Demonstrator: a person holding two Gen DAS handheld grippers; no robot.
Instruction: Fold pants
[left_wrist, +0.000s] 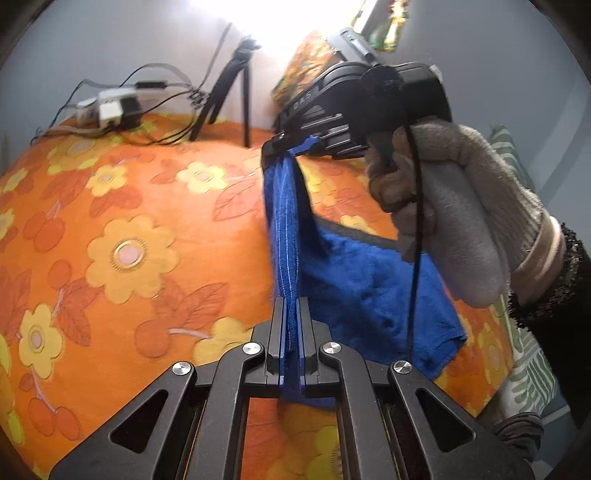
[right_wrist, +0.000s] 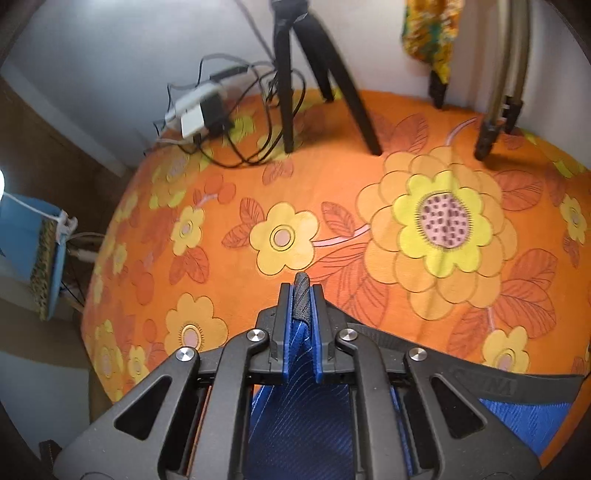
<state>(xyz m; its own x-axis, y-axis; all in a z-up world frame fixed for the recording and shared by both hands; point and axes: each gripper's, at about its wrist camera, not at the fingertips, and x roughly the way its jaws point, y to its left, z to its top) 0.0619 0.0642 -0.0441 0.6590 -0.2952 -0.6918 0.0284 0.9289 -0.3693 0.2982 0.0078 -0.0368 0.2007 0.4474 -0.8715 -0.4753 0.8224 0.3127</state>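
Blue pants (left_wrist: 365, 280) with thin pale stripes hang above the orange flowered bedspread (left_wrist: 140, 221). My left gripper (left_wrist: 291, 306) is shut on a folded blue edge of them. My right gripper (left_wrist: 286, 146), held by a gloved hand (left_wrist: 454, 206), pinches the other end higher up, and the cloth stretches taut between the two. In the right wrist view my right gripper (right_wrist: 303, 288) is shut on the dark waistband (right_wrist: 303, 295), with blue pants fabric (right_wrist: 299, 424) hanging below it and the waistband (right_wrist: 480, 376) running off right.
A black tripod (right_wrist: 295, 74) stands at the back of the bed beside a power adapter with tangled cables (right_wrist: 207, 110). A second stand's legs (right_wrist: 498, 110) are at the back right. A blue box (right_wrist: 33, 243) sits off the bed's left edge.
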